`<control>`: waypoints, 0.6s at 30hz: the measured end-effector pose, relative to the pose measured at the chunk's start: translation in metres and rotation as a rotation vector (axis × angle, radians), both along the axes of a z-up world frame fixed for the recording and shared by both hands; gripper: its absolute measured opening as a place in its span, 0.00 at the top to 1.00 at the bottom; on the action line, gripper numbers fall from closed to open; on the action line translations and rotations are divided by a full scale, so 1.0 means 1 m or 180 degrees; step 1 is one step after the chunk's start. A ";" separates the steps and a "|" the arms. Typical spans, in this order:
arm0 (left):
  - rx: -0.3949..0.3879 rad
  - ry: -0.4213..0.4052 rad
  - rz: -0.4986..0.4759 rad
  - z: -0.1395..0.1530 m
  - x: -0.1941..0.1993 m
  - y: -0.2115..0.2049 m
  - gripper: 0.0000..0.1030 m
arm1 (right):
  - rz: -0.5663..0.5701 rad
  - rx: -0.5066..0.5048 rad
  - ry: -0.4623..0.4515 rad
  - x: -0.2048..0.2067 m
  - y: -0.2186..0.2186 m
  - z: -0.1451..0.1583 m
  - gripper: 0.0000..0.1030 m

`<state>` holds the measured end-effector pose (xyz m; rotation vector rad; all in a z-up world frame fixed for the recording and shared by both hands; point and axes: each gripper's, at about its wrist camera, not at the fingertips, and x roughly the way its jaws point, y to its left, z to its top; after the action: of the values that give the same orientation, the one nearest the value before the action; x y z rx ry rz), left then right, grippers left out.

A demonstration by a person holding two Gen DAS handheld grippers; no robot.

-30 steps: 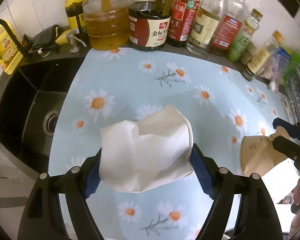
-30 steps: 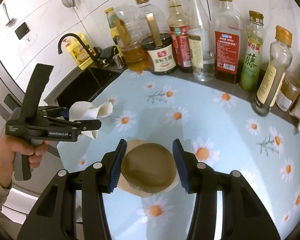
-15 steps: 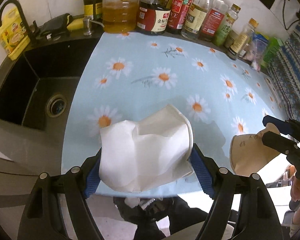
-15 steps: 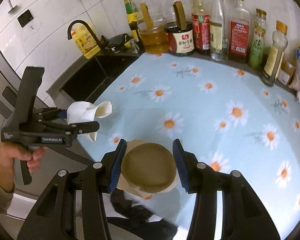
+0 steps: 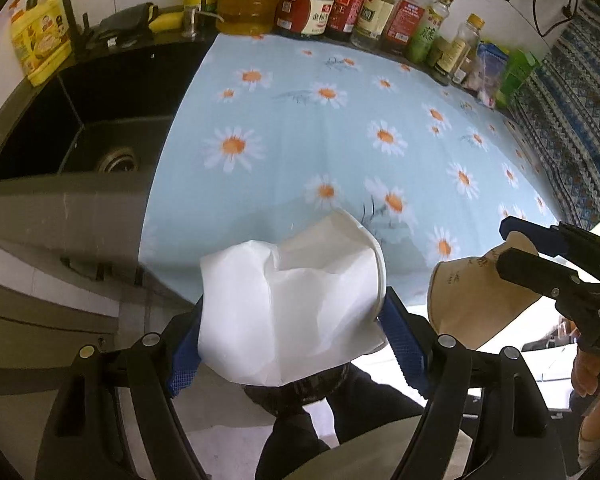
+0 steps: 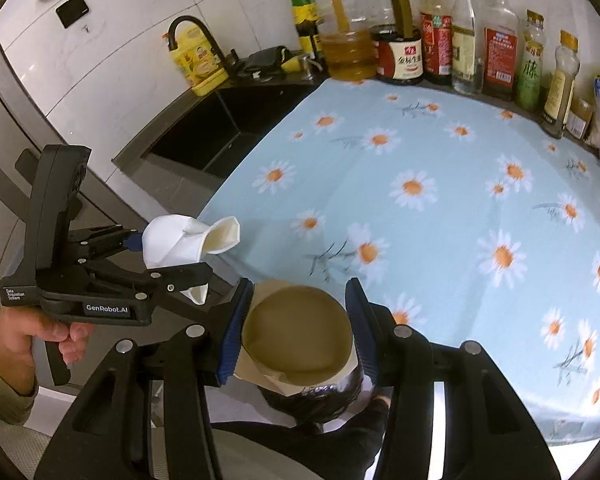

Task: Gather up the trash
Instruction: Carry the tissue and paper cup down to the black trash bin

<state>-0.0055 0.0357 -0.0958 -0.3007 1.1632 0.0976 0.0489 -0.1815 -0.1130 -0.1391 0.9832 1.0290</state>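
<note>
My left gripper (image 5: 290, 344) is shut on a crushed white paper cup (image 5: 288, 304), its blue pads pressing both sides. The same cup (image 6: 184, 244) shows in the right wrist view, held just off the counter's front edge. My right gripper (image 6: 298, 330) is shut on a crushed brown paper cup (image 6: 296, 332), whose round mouth faces the camera. In the left wrist view that brown cup (image 5: 472, 300) hangs at the right. Below both cups sits something dark and glossy (image 6: 316, 400), possibly a bag-lined bin, mostly hidden.
A blue daisy-print cloth (image 5: 340, 128) covers the counter (image 6: 440, 200). A black sink (image 5: 80, 120) with a faucet lies to its left. Several bottles (image 6: 460, 40) of oil and sauce line the back wall. A patterned fabric (image 5: 572, 120) lies at the far right.
Both grippers have pulled back from over the cloth to beyond the counter's front edge, each still holding its cup. The floor and a dark object have come into view below.
</note>
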 end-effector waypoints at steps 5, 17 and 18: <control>-0.0060 0.0075 0.0000 -0.013 -0.021 0.001 0.25 | -0.0007 -0.0051 0.0147 -0.019 -0.001 -0.017 0.53; -0.0216 0.0390 -0.0013 -0.058 -0.046 -0.007 0.25 | 0.0001 -0.0237 0.0433 -0.037 0.003 -0.061 0.53; -0.0235 0.0424 -0.0014 -0.064 -0.047 -0.007 0.25 | 0.0007 -0.0259 0.0446 -0.038 0.004 -0.065 0.53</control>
<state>-0.0527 0.0288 -0.1596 -0.3612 1.3015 0.0715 0.0112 -0.1774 -0.1779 -0.1366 1.1530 1.0115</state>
